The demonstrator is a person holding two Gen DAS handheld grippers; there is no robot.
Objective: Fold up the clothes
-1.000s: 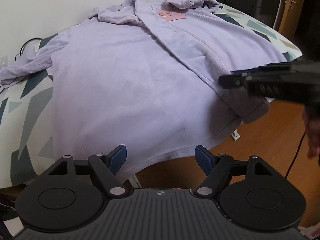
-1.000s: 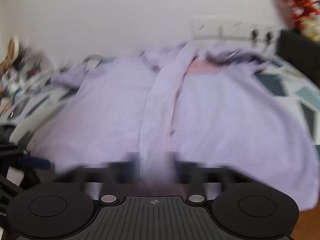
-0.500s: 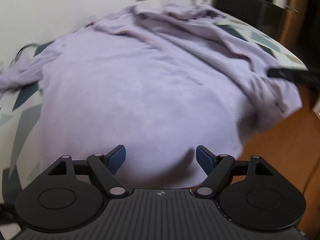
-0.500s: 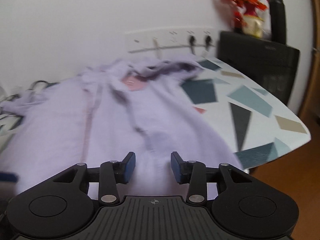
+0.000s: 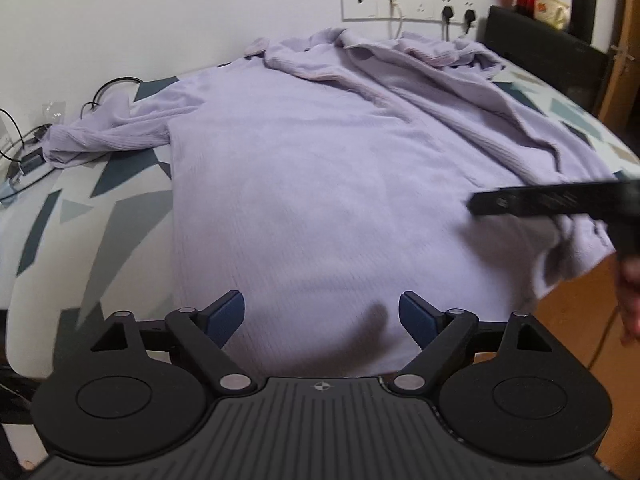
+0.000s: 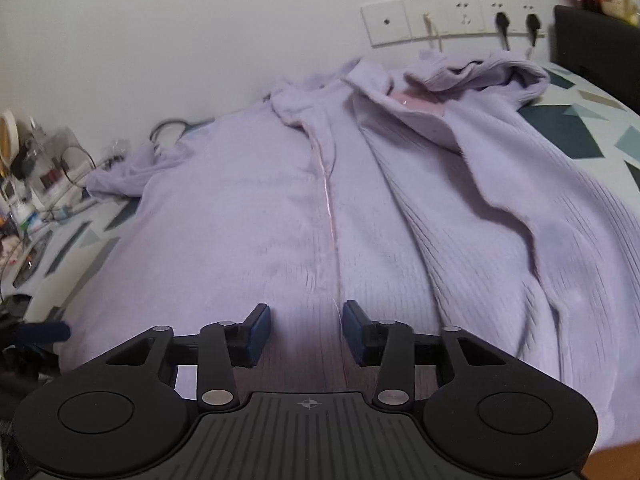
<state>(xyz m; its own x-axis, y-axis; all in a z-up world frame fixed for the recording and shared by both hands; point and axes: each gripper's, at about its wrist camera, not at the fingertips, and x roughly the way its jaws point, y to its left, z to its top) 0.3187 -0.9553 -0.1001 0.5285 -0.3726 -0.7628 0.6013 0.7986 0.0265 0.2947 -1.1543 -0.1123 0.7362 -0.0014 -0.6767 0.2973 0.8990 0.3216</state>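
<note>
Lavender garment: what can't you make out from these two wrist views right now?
- Lavender garment: near hem hidden behind left gripper in the left view.
- Pink patch: partly covered by a fold, right view.
- Right gripper: motion-blurred in left view.
- Hand: cut by right edge.

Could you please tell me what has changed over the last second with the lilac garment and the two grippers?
The right-hand panel of the lilac fleece zip garment has been folded inward, bunching into ridged folds along the right side. The right gripper has swung back over the zipper, open, gripping nothing. The left gripper stayed open at the hem, and the left sleeve stayed spread on the patterned table.
</note>
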